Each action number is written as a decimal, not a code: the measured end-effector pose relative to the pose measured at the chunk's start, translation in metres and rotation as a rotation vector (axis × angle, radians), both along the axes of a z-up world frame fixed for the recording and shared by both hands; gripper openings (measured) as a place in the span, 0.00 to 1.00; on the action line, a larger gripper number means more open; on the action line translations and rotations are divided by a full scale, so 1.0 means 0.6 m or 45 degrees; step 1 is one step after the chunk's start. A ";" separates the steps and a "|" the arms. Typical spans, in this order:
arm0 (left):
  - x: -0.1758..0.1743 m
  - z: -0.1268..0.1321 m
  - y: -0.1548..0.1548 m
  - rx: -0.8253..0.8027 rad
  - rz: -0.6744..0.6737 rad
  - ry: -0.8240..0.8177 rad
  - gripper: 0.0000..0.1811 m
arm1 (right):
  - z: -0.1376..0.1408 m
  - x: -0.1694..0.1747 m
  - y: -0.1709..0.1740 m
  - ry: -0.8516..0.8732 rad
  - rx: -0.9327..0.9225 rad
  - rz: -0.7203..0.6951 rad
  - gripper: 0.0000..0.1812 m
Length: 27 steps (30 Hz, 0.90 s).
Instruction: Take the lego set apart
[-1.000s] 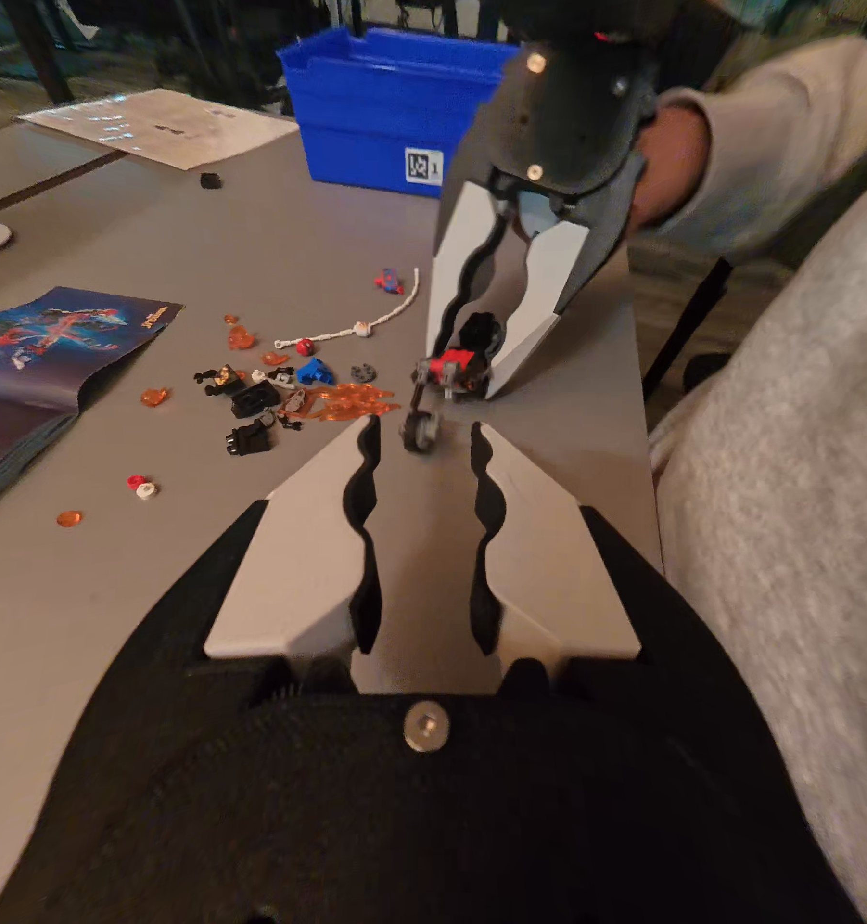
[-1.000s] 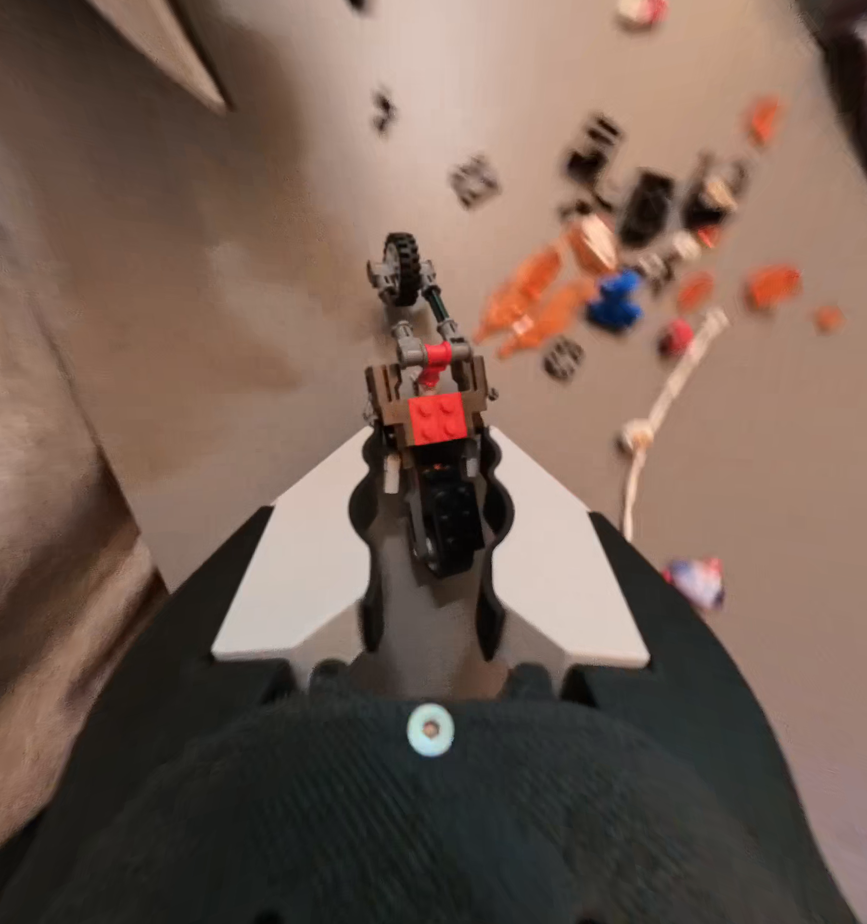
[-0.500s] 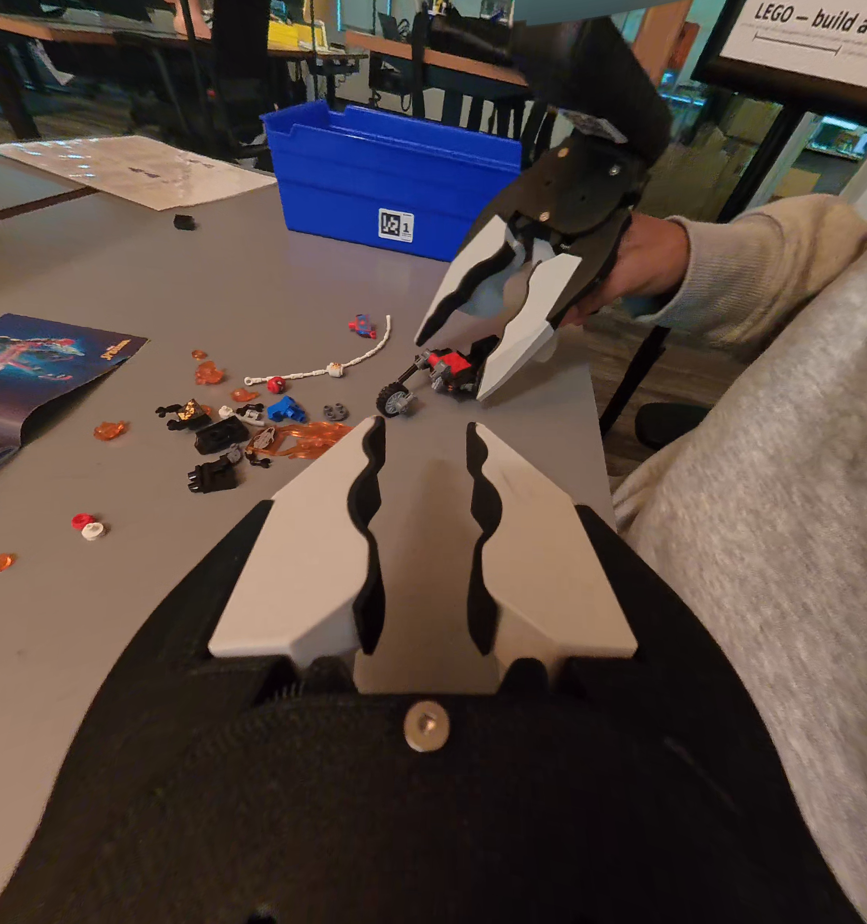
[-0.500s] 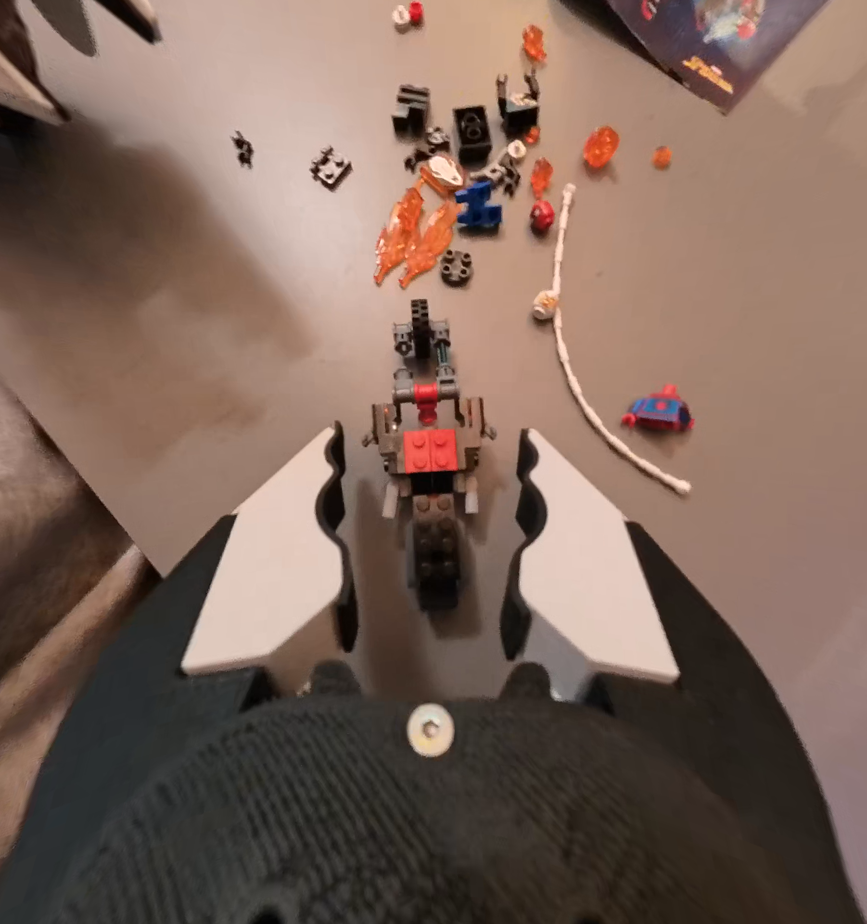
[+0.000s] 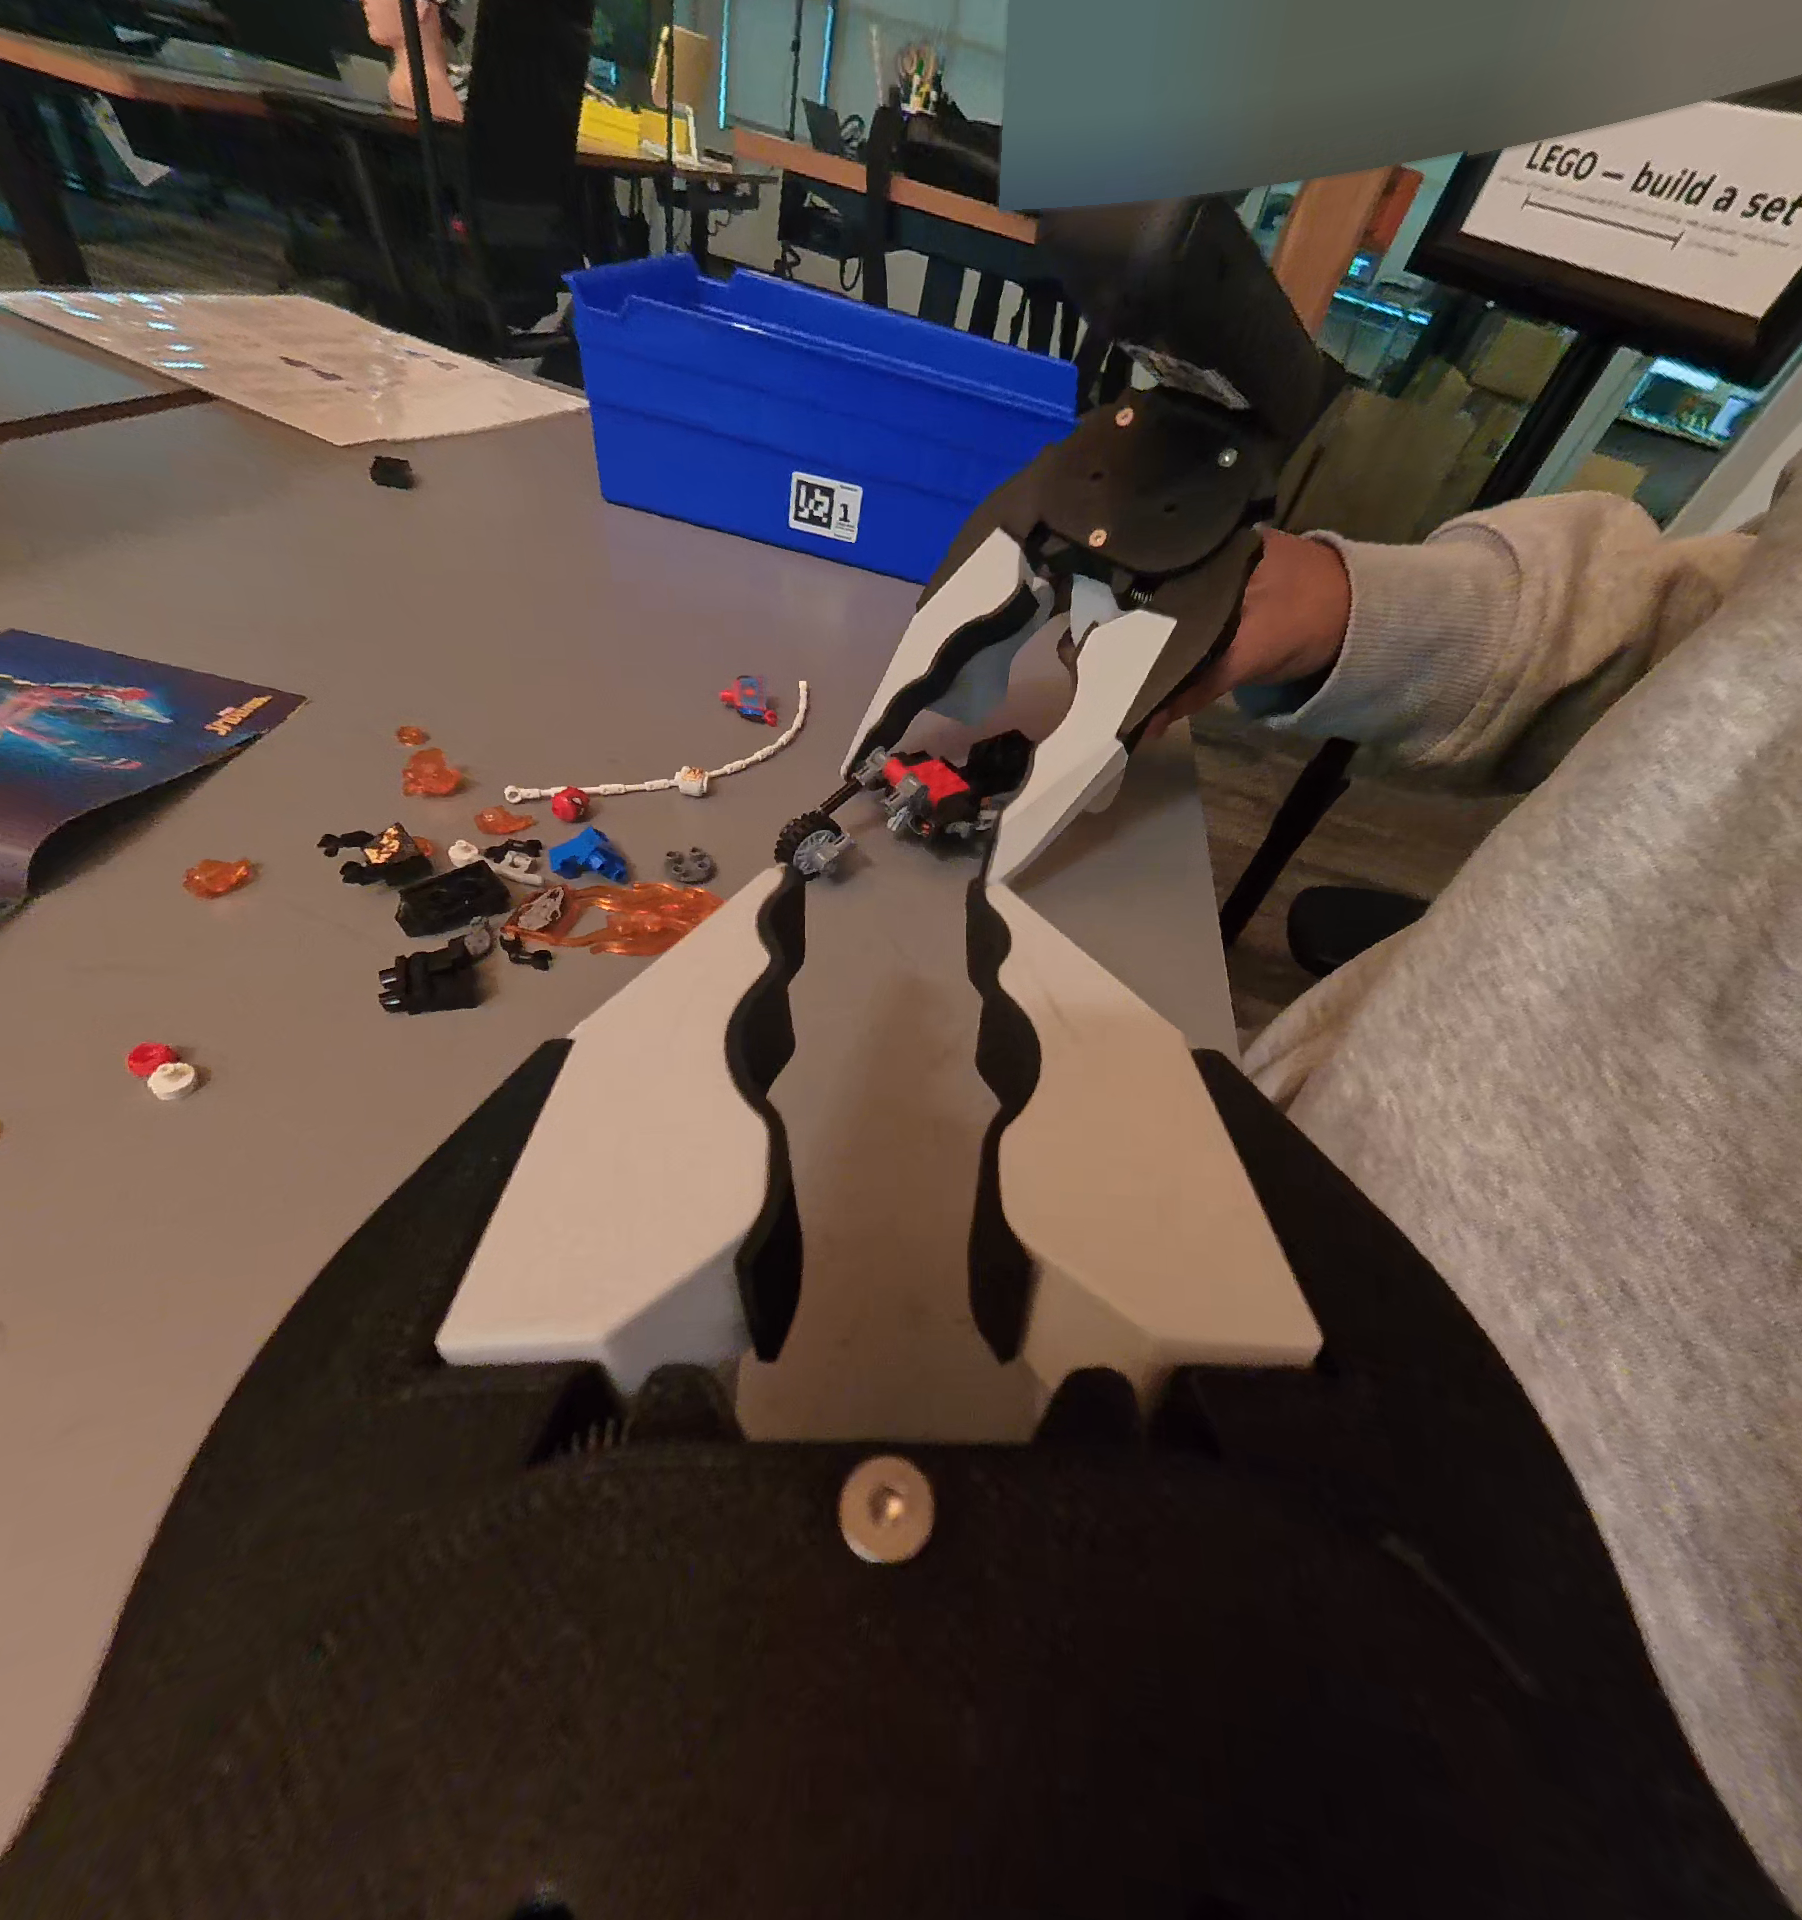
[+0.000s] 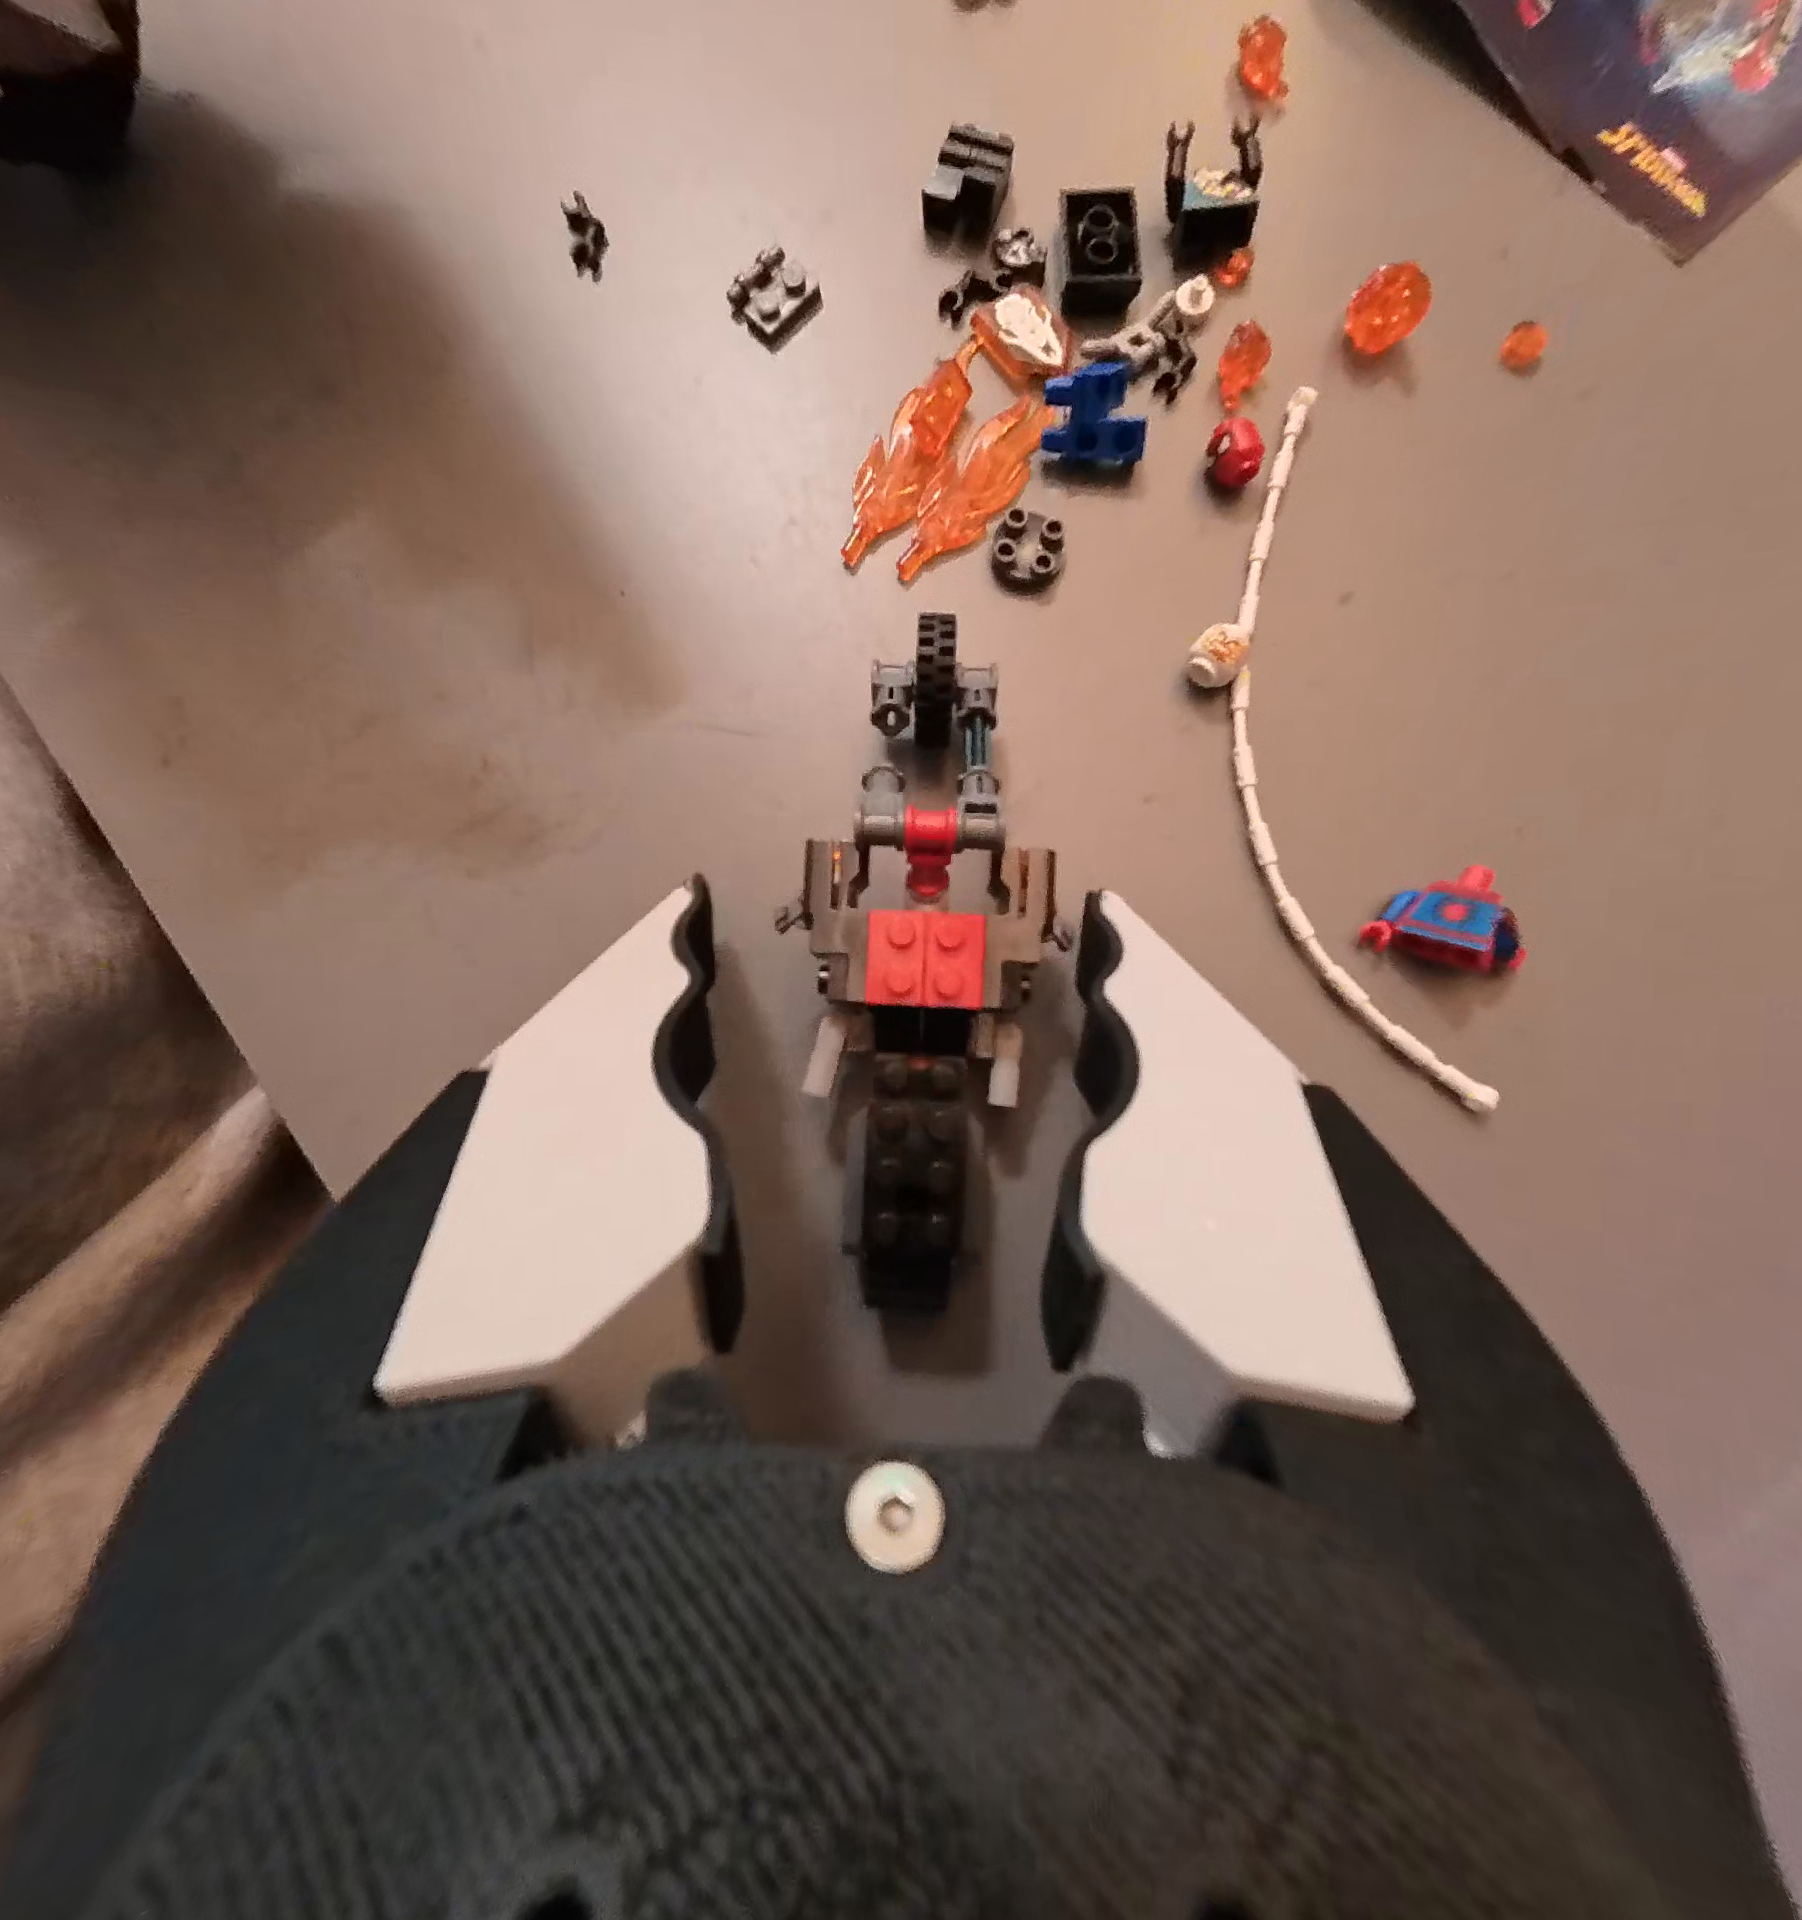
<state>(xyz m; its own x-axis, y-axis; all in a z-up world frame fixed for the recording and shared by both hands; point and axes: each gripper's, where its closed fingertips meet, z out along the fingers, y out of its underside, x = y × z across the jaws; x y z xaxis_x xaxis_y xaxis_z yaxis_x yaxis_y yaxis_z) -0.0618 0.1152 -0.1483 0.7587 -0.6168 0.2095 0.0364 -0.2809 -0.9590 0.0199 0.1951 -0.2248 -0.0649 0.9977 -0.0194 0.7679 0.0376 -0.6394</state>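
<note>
Lego motorcycle [image 6: 923,997] near the desk's right edge: light, brittle; grip its black rear. Right gripper [image 6: 892,914] spread around it; left gripper [image 5: 881,883] spread, empty.

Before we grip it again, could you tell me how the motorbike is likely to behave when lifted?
The motorbike probably rolls: its front wheel is on the table. The thin fork looks fragile. Brick joints may separate under pinching.
</note>
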 end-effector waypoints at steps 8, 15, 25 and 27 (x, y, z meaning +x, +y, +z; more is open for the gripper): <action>-0.005 0.007 -0.003 0.016 0.013 -0.050 0.15 | 0.001 -0.001 0.001 -0.132 0.001 -0.053 0.38; -0.008 0.011 -0.005 0.032 0.015 -0.075 0.15 | -0.004 0.003 0.005 -0.257 0.002 -0.093 0.32; -0.008 0.017 -0.011 0.055 0.008 -0.097 0.15 | -0.006 0.000 0.010 -0.313 0.012 -0.088 0.29; -0.008 0.018 -0.012 0.057 0.006 -0.107 0.15 | -0.001 -0.003 0.012 -0.337 0.030 -0.072 0.30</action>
<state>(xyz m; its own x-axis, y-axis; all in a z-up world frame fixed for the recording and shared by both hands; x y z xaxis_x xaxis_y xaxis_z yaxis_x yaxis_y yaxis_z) -0.0667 0.1078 -0.1376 0.7425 -0.6236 0.2445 0.1181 -0.2375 -0.9642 0.0180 0.2025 -0.2253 -0.0047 1.0000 -0.0051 0.9095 0.0021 -0.4158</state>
